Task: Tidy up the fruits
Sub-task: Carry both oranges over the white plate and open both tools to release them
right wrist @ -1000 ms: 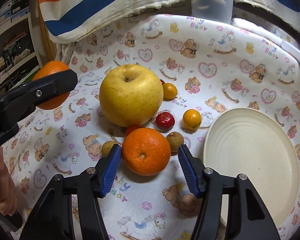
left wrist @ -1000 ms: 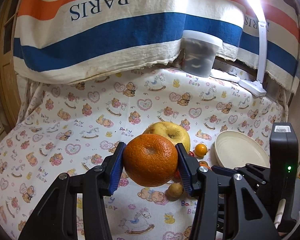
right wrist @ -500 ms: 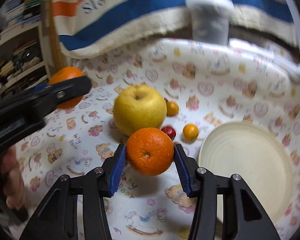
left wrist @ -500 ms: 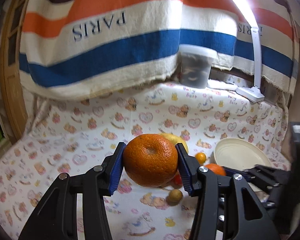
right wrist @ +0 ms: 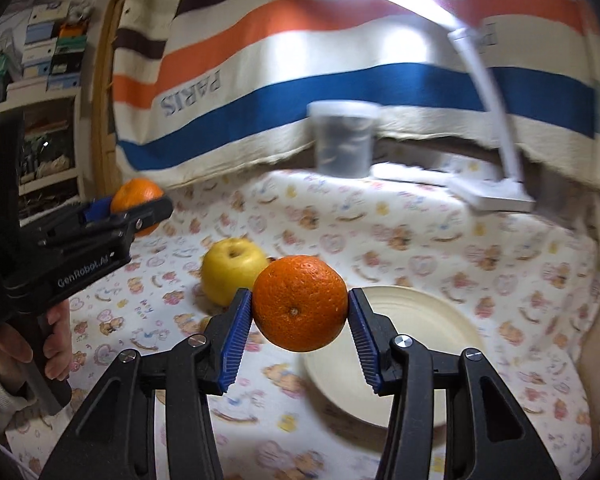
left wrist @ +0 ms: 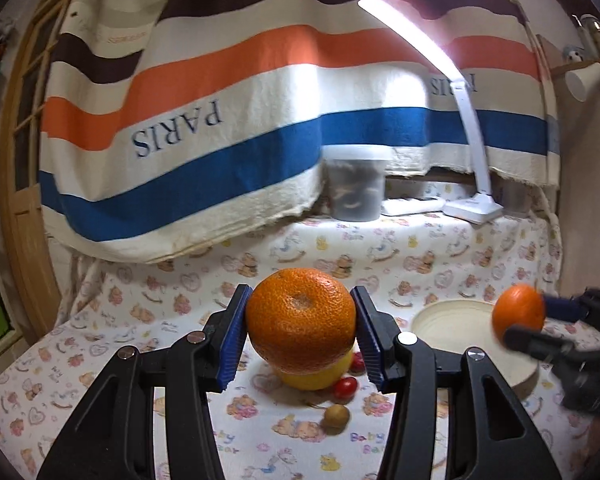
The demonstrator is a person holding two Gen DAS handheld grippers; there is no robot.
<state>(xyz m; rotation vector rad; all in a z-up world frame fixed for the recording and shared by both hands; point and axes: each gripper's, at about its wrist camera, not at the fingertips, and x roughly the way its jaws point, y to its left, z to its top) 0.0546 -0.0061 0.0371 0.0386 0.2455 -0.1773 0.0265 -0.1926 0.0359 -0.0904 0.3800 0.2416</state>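
Observation:
My left gripper [left wrist: 300, 338] is shut on a large orange [left wrist: 300, 320], held in the air above the yellow apple [left wrist: 316, 376]. My right gripper [right wrist: 300, 320] is shut on a second orange [right wrist: 300, 308], lifted over the left rim of the cream plate [right wrist: 420, 320]. In the left wrist view the right gripper [left wrist: 516, 320] and its orange [left wrist: 518, 316] hang over the plate [left wrist: 448, 320]. The right wrist view shows the left gripper [right wrist: 136, 208] with its orange [right wrist: 134, 194] at the far left, and the apple [right wrist: 230, 272] behind my blue pads.
A red cherry tomato [left wrist: 346, 386] and a small brown fruit [left wrist: 336, 416] lie on the bear-print cloth [left wrist: 140, 360]. At the back stand a lidded tub [left wrist: 356, 188] and a white desk lamp [left wrist: 472, 204] under a striped hanging towel [left wrist: 220, 120]. A hand [right wrist: 56, 344] grips the left handle.
The right gripper closed on the orange lying on the cloth and lifted it toward the plate. The left gripper rose a little with its orange and tilted upward.

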